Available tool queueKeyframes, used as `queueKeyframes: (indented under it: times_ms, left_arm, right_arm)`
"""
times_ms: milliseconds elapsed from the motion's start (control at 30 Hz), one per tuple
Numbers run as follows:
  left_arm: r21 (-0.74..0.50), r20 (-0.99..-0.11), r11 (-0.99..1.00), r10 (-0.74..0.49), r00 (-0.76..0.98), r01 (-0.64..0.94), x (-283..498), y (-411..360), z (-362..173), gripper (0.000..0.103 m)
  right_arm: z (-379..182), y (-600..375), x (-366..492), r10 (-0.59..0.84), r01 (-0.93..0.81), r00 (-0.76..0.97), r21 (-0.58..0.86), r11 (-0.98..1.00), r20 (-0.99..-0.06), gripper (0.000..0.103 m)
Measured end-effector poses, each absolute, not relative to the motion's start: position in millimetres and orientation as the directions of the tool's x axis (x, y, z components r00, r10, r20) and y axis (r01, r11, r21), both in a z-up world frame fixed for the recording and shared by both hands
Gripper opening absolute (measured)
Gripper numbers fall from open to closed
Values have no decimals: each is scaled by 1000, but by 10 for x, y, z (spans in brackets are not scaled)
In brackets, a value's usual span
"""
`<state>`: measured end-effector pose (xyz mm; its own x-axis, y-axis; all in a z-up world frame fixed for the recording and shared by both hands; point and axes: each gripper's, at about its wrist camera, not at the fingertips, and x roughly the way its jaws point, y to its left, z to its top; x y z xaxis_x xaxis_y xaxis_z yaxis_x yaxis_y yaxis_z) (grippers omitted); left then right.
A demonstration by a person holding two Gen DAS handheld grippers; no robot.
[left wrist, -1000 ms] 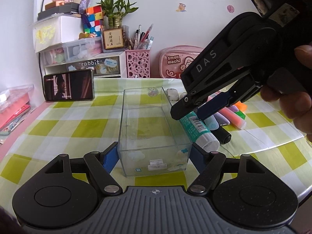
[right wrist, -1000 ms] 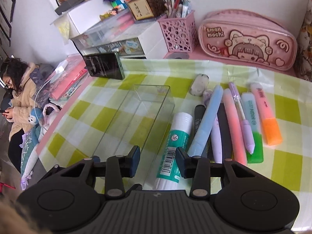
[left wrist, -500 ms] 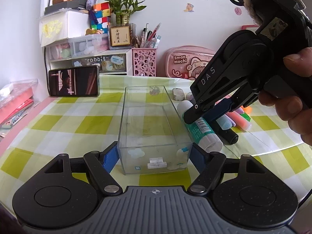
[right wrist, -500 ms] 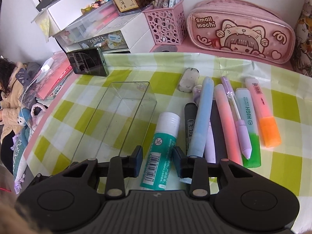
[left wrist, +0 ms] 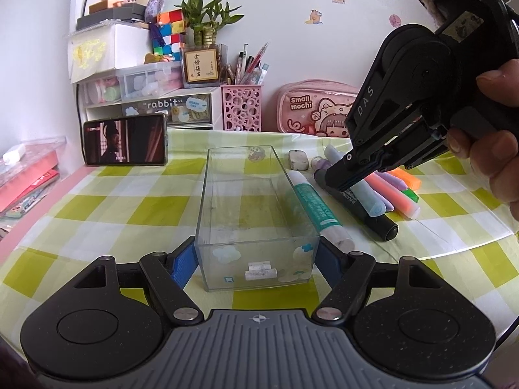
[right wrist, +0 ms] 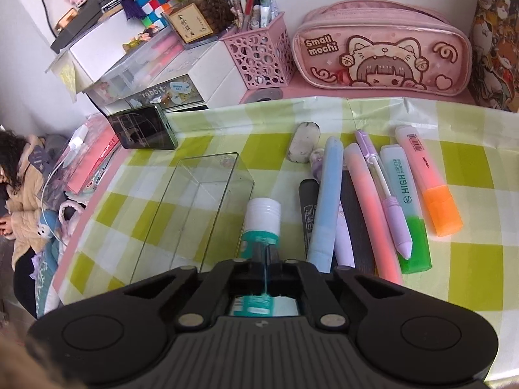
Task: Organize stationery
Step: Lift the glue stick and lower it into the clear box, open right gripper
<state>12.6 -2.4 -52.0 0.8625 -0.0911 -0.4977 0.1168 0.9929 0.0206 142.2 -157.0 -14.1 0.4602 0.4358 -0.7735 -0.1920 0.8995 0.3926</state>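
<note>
A clear plastic box (left wrist: 253, 214) stands open on the checked tablecloth; my left gripper (left wrist: 256, 259) is shut on its near end, fingers pressed on both side walls. A teal glue stick (left wrist: 316, 209) with a white cap lies just right of the box (right wrist: 191, 207). In the right wrist view my right gripper (right wrist: 266, 267) has its jaws closed together above the glue stick (right wrist: 261, 223); whether it grips it is unclear. Right of that lie several markers, pens and highlighters (right wrist: 366, 210), and a grey eraser (right wrist: 304, 146).
A phone (left wrist: 125, 144) leans at the back left. White drawers (left wrist: 152, 110), a pink pen holder (left wrist: 241, 108) and a pink pencil case (left wrist: 316, 108) line the back wall. Pink books (left wrist: 26, 181) lie left; the table edge curves at right.
My right gripper has closed from open and moved forward over the glue stick. The left gripper has stayed on the box.
</note>
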Motion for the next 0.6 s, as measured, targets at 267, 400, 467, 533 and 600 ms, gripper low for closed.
queueKeyframes:
  times_ms: [267, 400, 467, 533, 600]
  left_arm:
    - [14, -501, 992, -101, 859, 125, 124, 7, -518, 73]
    - [19, -501, 993, -94, 860, 120, 125, 10, -519, 73]
    - [15, -502, 993, -95, 859, 119, 132, 34, -519, 73]
    - [12, -502, 993, -97, 859, 120, 134, 51, -517, 73]
    - [17, -499, 993, -95, 862, 119, 129, 46, -522, 73]
  right_arm:
    - [-172, -1410, 1425, 428, -258, 424, 347, 902, -798, 17]
    - [-238, -1256, 1486, 399, -271, 391, 311, 911, -829, 26]
    - [-318, -1193, 1530, 390, -279, 377, 298, 913, -840, 26]
    - [-360, -1216, 1534, 393, -263, 397, 307, 915, -830, 25]
    - [-368, -1259, 1515, 402, -246, 404, 326, 913, -822, 25]
